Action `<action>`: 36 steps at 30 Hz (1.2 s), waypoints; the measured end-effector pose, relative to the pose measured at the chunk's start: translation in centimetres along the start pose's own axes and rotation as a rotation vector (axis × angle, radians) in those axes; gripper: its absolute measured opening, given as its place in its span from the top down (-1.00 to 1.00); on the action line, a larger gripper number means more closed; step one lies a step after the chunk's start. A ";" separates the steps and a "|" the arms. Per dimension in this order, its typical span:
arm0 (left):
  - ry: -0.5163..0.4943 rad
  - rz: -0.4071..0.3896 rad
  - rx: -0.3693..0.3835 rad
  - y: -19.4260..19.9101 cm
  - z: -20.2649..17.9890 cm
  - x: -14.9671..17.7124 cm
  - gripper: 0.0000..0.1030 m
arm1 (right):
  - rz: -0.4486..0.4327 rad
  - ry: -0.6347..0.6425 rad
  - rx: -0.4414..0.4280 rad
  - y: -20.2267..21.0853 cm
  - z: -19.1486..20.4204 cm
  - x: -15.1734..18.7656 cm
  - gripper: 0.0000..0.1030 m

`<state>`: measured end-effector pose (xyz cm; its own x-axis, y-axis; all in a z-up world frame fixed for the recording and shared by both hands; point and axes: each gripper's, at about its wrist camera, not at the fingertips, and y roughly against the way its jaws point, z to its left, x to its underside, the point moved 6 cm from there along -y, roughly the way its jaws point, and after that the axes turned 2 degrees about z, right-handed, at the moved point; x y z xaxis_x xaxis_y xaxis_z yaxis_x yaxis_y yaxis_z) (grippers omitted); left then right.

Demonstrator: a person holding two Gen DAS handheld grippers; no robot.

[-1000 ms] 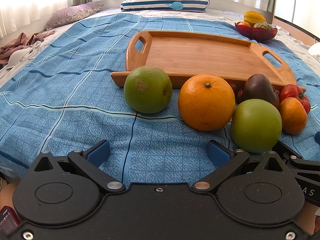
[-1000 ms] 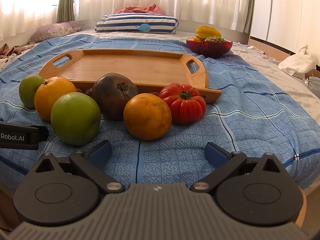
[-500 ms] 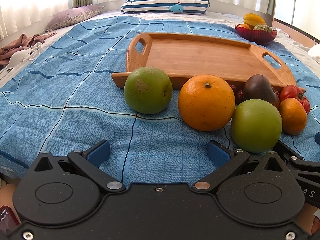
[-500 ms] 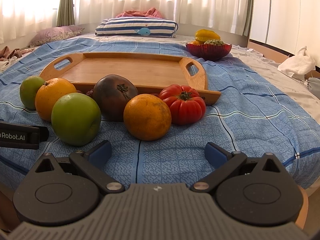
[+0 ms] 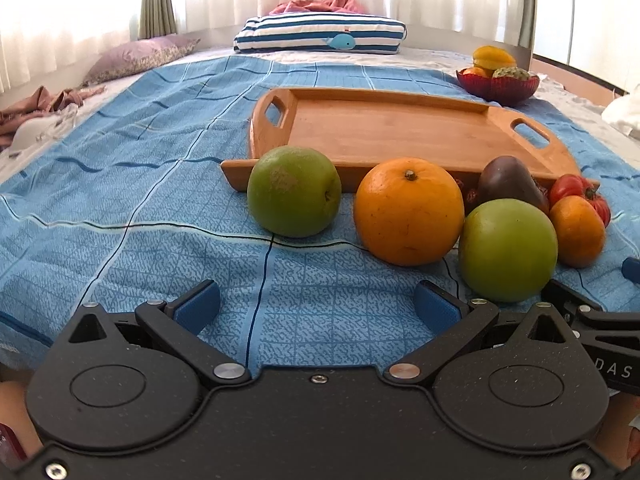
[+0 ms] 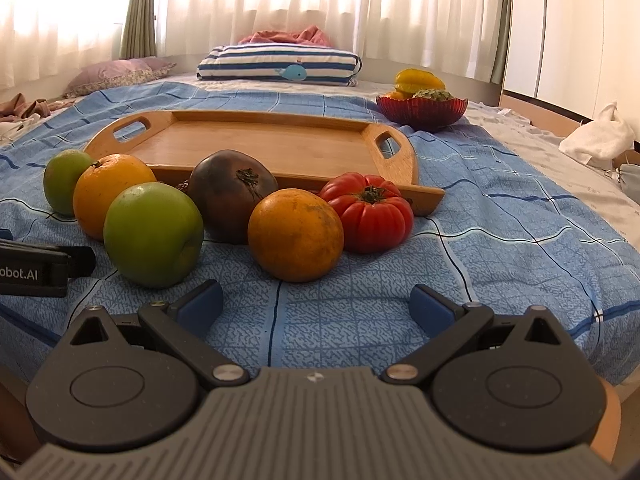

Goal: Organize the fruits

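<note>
Both tools spread wide, holding nothing: left tool (image 5: pixel 316 306) low over the bed's blue blanket (image 5: pixel 120 184), right tool (image 6: pixel 316 302) likewise. Fruit sits in a row on the blanket against the near rim of the wooden tray (image 6: pixel 256 148), which holds nothing yet, so we read it as the destination. We're lined up per side: green apple (image 5: pixel 294 191) and orange (image 5: pixel 408 210) left, smaller orange (image 6: pixel 295 235) and tomato (image 6: pixel 370 212) right.

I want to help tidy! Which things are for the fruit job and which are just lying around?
For the job: green fruits, oranges, dark fruit, red tomato, wooden tray.

Lying about: striped pillow, purple pillow, red bowl.
</note>
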<state>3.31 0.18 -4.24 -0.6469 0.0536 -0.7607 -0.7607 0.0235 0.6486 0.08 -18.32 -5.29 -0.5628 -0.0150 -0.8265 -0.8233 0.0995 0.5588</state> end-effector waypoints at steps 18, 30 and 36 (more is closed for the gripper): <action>0.018 -0.074 0.108 2.6 -1.0 -0.9 -1.00 | -0.088 -0.066 -0.055 1.2 -1.1 -1.0 -0.96; 0.000 -0.110 0.123 3.9 -2.2 -1.3 -1.00 | -0.119 -0.138 -0.162 2.1 -1.6 -2.4 -0.61; -0.020 -0.116 0.134 4.1 -2.5 -1.1 -1.00 | -0.073 -0.217 -0.158 1.1 -2.0 -2.4 -0.27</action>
<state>0.82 -2.26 -0.80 -0.5527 0.0629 -0.8310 -0.8156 0.1638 0.5549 0.34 -20.15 -2.57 -0.4864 0.1987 -0.8509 -0.8721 -0.0508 0.4866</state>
